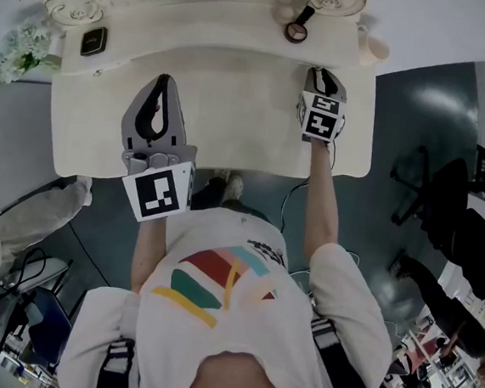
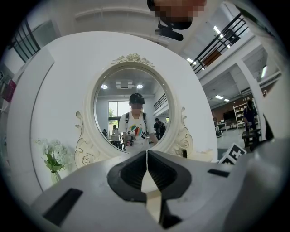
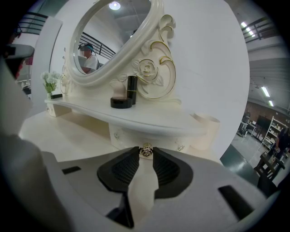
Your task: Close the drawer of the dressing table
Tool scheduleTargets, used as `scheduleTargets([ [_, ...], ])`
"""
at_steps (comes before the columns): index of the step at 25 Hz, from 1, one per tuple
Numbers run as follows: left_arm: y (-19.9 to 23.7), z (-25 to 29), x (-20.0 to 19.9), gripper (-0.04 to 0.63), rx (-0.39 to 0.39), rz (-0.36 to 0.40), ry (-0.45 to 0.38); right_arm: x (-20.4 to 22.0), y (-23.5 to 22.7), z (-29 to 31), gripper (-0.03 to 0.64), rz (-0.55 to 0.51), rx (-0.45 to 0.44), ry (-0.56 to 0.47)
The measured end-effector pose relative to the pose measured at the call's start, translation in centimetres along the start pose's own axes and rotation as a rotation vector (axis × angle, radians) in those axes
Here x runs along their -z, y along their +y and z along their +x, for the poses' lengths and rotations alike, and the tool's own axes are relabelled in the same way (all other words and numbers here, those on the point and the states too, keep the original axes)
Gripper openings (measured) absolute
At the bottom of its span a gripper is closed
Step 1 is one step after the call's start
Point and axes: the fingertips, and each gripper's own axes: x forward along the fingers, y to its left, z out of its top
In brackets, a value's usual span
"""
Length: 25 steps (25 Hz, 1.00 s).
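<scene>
Close by, the left gripper is hovering over the tabletop, jaws pressed together, idle. Farther on, the right gripper is pinching the brass knob of the small drawer under the shelf. Next, I'd judge, a straight inward push.

Right gripper at the cream dressing table.
Its jaws clasp a small round gold drawer knob.

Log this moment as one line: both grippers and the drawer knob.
left gripper: shut, empty, over dressing table | right gripper: shut on drawer knob
</scene>
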Motion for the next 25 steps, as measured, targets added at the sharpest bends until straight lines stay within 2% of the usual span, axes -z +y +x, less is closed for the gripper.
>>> scheduleTargets([
  [9,-0.4,0.3,-0.1,0.008,0.007,0.003,-0.001,0.0,-0.1,0.0,0.086,0.005,0.002,-0.005],
  [14,0.0,-0.1,-0.2,0.008,-0.002,-0.003,-0.009,-0.1,-0.1,0.0,0.091,0.044,-0.005,-0.005],
  [18,0.4,-0.6,-0.6,0.008,-0.015,-0.009,-0.017,-0.3,-0.2,-0.5,0.098,0.021,0.032,0.0],
  [25,0.8,-1.7,-2.1,0.008,-0.027,-0.024,-0.062,-3.5,-0.1,-3.6,0.081,0.037,0.038,-0.09],
])
